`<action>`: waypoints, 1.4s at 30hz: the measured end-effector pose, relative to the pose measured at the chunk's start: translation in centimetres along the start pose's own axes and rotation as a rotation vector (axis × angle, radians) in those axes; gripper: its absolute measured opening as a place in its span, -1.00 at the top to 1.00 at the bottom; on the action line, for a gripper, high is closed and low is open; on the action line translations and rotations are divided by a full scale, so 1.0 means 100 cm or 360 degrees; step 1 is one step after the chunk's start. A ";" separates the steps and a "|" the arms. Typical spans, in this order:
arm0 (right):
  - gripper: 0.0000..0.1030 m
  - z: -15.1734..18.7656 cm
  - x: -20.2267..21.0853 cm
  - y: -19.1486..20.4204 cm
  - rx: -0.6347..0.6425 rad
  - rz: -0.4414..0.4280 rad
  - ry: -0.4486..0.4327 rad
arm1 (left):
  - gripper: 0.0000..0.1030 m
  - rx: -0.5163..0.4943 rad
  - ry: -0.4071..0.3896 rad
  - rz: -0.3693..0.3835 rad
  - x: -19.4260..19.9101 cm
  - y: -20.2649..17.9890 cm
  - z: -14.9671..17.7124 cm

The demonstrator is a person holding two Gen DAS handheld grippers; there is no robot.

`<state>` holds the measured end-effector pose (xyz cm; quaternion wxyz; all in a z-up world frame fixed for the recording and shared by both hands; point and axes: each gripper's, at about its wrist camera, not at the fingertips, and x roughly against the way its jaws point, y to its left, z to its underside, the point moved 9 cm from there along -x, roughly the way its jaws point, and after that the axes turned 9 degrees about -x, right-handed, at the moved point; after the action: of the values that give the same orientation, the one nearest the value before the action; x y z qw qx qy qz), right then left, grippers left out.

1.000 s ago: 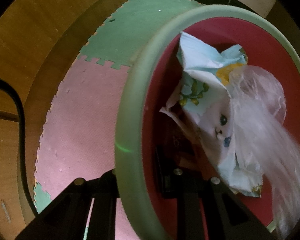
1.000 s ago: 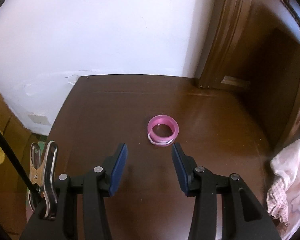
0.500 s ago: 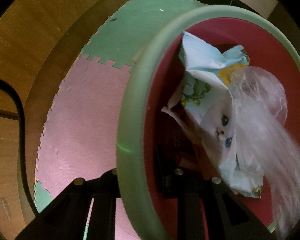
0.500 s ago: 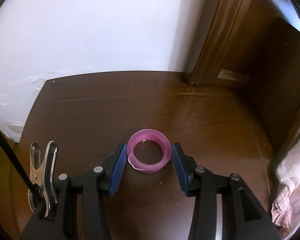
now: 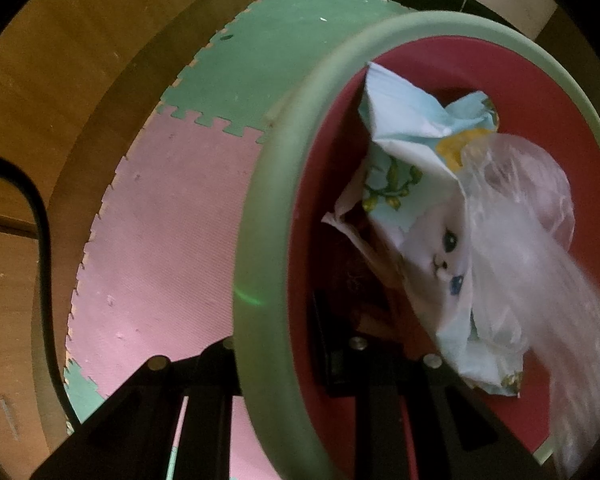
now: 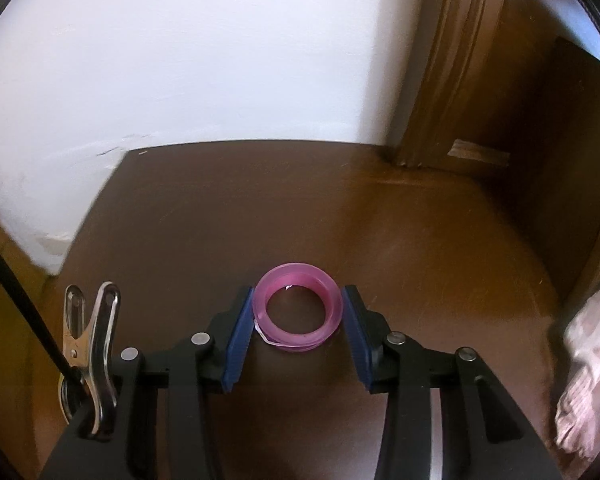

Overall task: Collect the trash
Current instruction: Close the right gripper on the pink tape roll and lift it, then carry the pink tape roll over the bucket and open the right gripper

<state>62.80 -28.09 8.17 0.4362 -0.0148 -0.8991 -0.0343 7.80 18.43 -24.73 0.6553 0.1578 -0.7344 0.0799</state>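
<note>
In the left wrist view, my left gripper (image 5: 291, 344) points down and is shut on the green rim of a trash bin (image 5: 259, 240) with a red inside. One finger sits outside the rim, the other inside. In the bin lie a crumpled pale-blue paper wrapper with a cat picture (image 5: 420, 184) and a clear plastic bag (image 5: 520, 220). In the right wrist view, a pink tape ring (image 6: 295, 276) lies flat on a dark wooden tabletop (image 6: 340, 208). My right gripper (image 6: 300, 312) straddles the ring, its blue pads (image 6: 237, 340) closing in on both sides and almost touching it.
Pink foam mat (image 5: 159, 240) and green foam mat (image 5: 267, 60) cover the floor beside the bin, with a black cable (image 5: 39, 240) at the left. A white wall (image 6: 219, 60) and a wooden door frame (image 6: 460, 60) border the tabletop. Pink cloth (image 6: 588, 360) hangs at the right edge.
My right gripper came down toward the pink ring, which now sits between its pads, and the jaws narrowed slightly. The left gripper and the bin stayed as they were.
</note>
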 end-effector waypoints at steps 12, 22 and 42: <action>0.14 0.099 0.111 0.081 0.0308 -0.0423 -0.0046 | 0.63 -0.0037 0.0004 0.0012 -0.001 -0.003 0.000; 0.14 0.244 0.175 0.185 0.0712 -0.0794 0.0076 | 0.63 -0.0056 -0.0009 0.0009 0.000 -0.005 -0.001; 0.14 0.503 0.142 0.269 0.1126 -0.1013 0.0643 | 0.63 -0.0019 -0.0053 0.0021 0.003 -0.002 -0.001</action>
<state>16.11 2.47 -10.41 0.5474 0.4148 -0.7135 0.1386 7.93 18.27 -24.39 0.6434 0.1503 -0.7467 0.0774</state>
